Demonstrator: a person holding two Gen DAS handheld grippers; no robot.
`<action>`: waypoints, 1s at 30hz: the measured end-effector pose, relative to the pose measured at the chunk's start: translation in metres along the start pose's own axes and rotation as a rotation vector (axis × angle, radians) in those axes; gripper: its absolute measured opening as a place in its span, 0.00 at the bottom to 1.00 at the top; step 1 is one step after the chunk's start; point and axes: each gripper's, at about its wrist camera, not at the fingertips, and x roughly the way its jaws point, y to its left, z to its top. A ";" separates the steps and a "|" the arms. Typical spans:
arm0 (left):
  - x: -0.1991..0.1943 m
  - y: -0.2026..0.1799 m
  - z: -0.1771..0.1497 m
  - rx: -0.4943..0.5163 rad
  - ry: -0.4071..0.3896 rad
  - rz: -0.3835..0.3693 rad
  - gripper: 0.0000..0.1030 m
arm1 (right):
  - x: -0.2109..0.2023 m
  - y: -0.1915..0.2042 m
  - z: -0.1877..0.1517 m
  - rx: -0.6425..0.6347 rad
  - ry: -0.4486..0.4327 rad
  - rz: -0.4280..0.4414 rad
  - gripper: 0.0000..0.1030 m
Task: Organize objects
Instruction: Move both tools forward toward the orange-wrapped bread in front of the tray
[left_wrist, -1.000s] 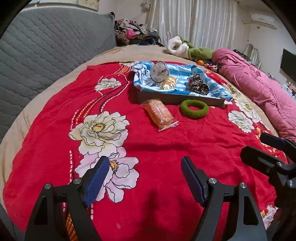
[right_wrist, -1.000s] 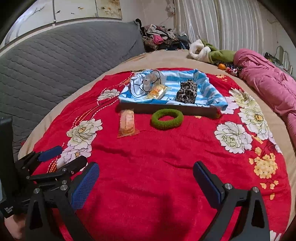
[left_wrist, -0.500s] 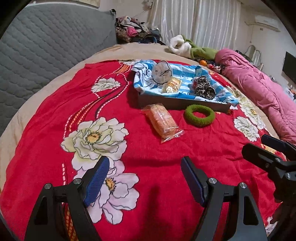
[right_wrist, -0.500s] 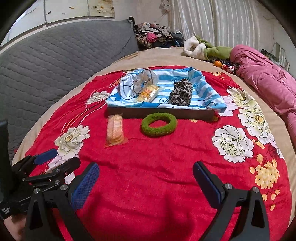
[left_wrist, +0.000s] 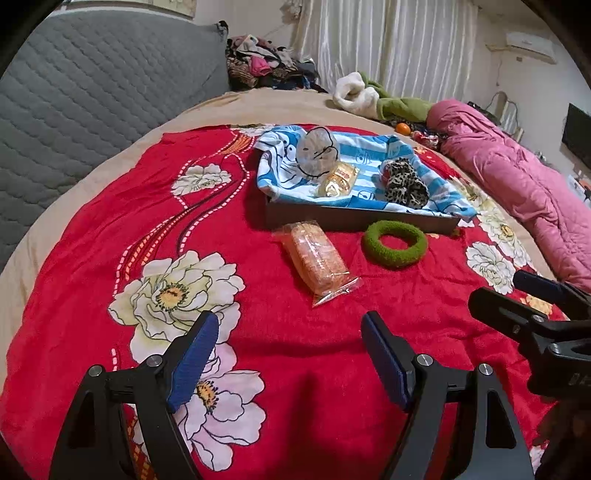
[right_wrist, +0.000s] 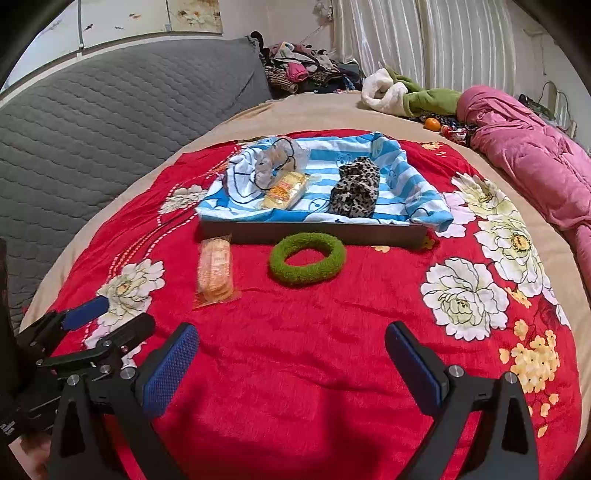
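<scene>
You see the green ring (right_wrist: 306, 263) and the orange snack packet (right_wrist: 215, 270) lying flat just before the tray (right_wrist: 314, 233).

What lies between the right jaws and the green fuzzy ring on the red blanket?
Nothing visible: only bare red floral blanket separates the open right gripper from the green fuzzy ring. The orange snack packet lies off to the ring's left.
</scene>
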 end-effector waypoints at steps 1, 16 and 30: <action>0.001 -0.001 0.000 0.001 0.004 0.001 0.78 | 0.001 -0.001 0.001 -0.003 0.000 -0.005 0.99; 0.035 -0.011 0.017 0.003 0.042 0.004 0.78 | 0.025 -0.014 0.015 0.014 0.023 -0.006 0.99; 0.080 -0.014 0.034 -0.011 0.082 0.005 0.78 | 0.071 -0.028 0.035 0.033 0.061 -0.031 0.99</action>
